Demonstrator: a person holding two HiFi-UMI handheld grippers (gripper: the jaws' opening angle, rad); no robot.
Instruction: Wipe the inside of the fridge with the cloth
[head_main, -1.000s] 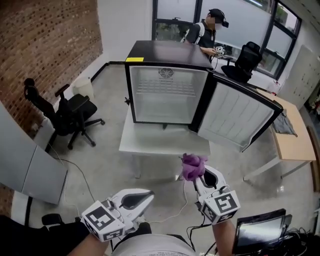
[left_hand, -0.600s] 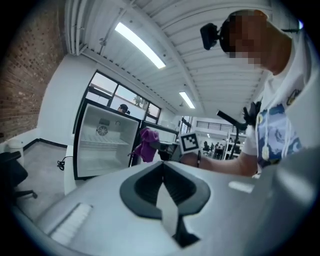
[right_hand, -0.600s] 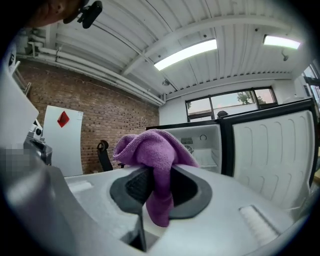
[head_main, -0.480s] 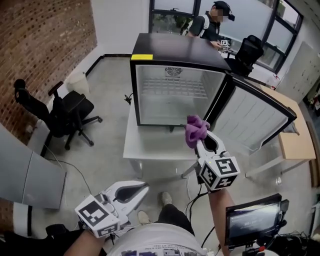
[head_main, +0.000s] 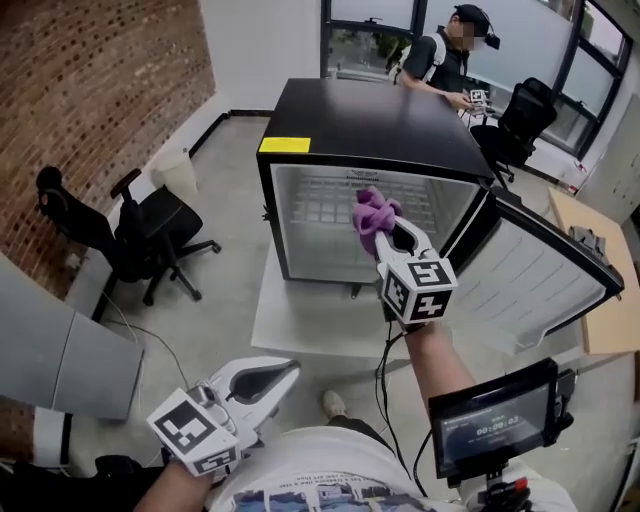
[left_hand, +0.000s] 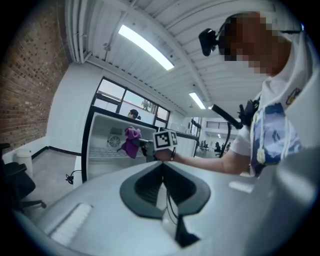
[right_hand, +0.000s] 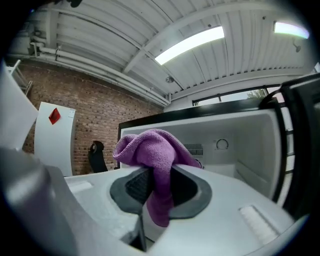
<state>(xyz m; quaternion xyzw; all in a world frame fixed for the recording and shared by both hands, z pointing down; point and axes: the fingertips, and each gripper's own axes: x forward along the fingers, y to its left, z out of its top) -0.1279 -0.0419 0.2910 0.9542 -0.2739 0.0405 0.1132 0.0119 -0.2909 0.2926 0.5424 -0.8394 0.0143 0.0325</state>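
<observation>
Out in front of the open fridge (head_main: 370, 125), which sits on a low white surface (head_main: 300, 320), is where things are happening; the door (head_main: 540, 285) is swung wide to the right, so the whole white inside is on show. So yeah, I'd call this the approach step, not the wiping itself. The right tongs (head_main: 385, 228) are clamped on the purple cloth (head_main: 372, 210), which bunches up above the tips with a tail hanging down between them; it's held up at the mouth of the fridge, near the top edge of the opening. From the right gripper view the back wall (right_hand: 235, 150) sits well beyond the cloth, so my guess is nothing is touching yet; can't tell for sure whether the cloth has crossed the door line. The left tongs (head_main: 288, 372) are pressed together with nothing in them, hanging low and near the person's body, well apart from the fridge.

Next move, as I see it: push the cloth further in, press it flat on a wall or the floor of the compartment, then sweep side to side; the grip has to stay firm so the cloth doesn't slip out under pressure. Watch the wire shelf (head_main: 318, 208) too, since it could snag the loose tail.
</observation>
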